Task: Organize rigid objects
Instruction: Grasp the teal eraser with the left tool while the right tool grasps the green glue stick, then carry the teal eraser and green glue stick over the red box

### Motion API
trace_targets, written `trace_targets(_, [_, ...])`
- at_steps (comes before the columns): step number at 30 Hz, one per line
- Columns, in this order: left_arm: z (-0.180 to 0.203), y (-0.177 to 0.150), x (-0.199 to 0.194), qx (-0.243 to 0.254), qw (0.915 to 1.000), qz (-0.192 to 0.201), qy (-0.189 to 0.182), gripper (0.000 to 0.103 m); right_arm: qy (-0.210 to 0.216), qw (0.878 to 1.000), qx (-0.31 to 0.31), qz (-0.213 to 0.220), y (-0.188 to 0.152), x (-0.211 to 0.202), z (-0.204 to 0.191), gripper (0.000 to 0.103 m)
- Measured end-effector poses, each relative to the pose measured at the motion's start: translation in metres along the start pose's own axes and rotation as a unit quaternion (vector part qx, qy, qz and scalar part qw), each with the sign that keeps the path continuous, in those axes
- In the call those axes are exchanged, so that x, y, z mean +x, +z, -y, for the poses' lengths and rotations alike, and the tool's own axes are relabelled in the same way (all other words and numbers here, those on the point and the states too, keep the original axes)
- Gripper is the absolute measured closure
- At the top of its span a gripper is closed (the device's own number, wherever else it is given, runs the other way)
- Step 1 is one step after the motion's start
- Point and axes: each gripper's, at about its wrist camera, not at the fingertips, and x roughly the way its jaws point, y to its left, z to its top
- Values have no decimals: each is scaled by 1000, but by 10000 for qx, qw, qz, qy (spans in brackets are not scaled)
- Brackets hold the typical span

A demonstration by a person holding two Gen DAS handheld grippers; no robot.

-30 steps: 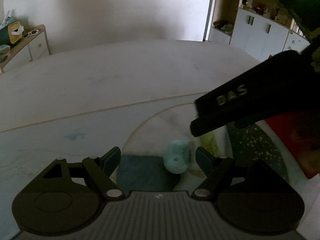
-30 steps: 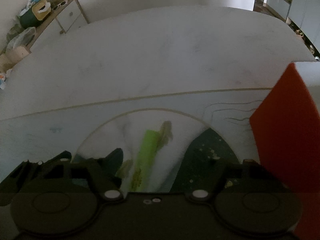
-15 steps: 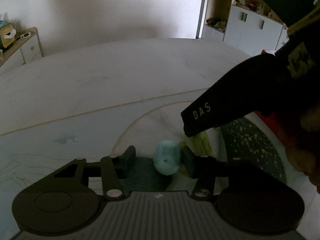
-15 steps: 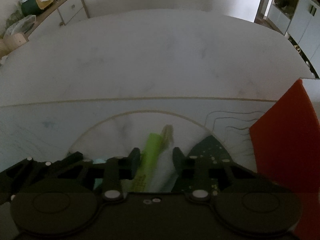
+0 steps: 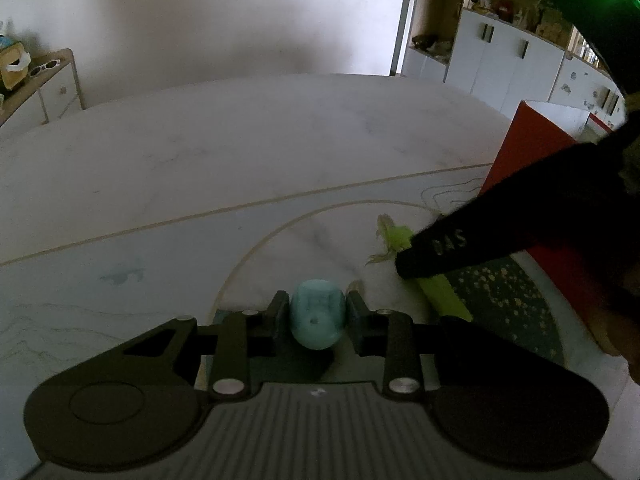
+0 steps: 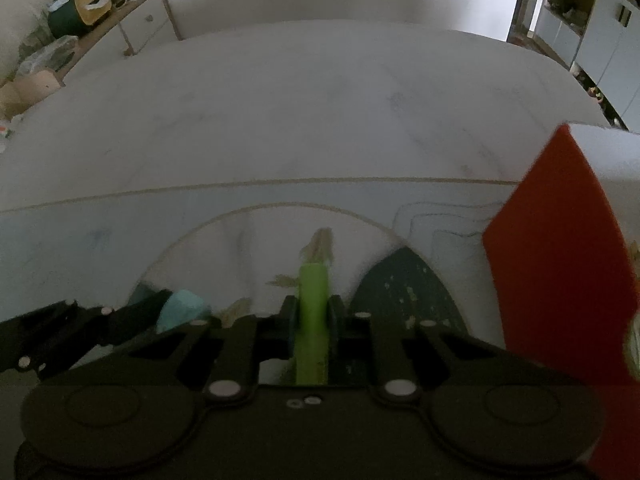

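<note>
My left tongs (image 5: 316, 316) have just closed on the rounded teal piece (image 5: 317, 320), my right tongs (image 6: 312, 316) pinch the slim green stick (image 6: 311, 312); either could slip or pivot when lifted.

Left tool (image 5: 316, 316), low centre of frame, has just closed on the teal piece (image 5: 318, 314); right tool (image 6: 312, 322) clamps the green stick (image 6: 312, 320).
</note>
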Motion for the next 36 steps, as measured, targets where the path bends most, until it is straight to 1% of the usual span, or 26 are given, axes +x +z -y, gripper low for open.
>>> trace_targets(4, [2, 0, -5, -26, 10000, -9, -43, 73, 163, 9998, 34, 49, -10, -14, 5, 88])
trace_targets(10, [4, -2, -25, -25, 9999, 28, -129, 73, 441, 9989, 40, 138, -21, -40, 12, 88])
trace_targets(15, [10, 1, -44, 5, 9997, 77, -216, 73, 676, 9974, 31, 228, -28, -68, 20, 88])
trace_targets(19, [19, 4, -60, 83, 9995, 136, -278, 73, 767, 9963, 119, 376, -35, -93, 28, 88])
trace_targets(27, [42, 16, -89, 129, 9991, 151, -365, 73, 940, 9935, 230, 603, -40, -133, 56, 88])
trace_targets(36, [85, 38, -114, 234, 9987, 233, -386, 73, 1049, 9902, 336, 860, -41, -159, 98, 88])
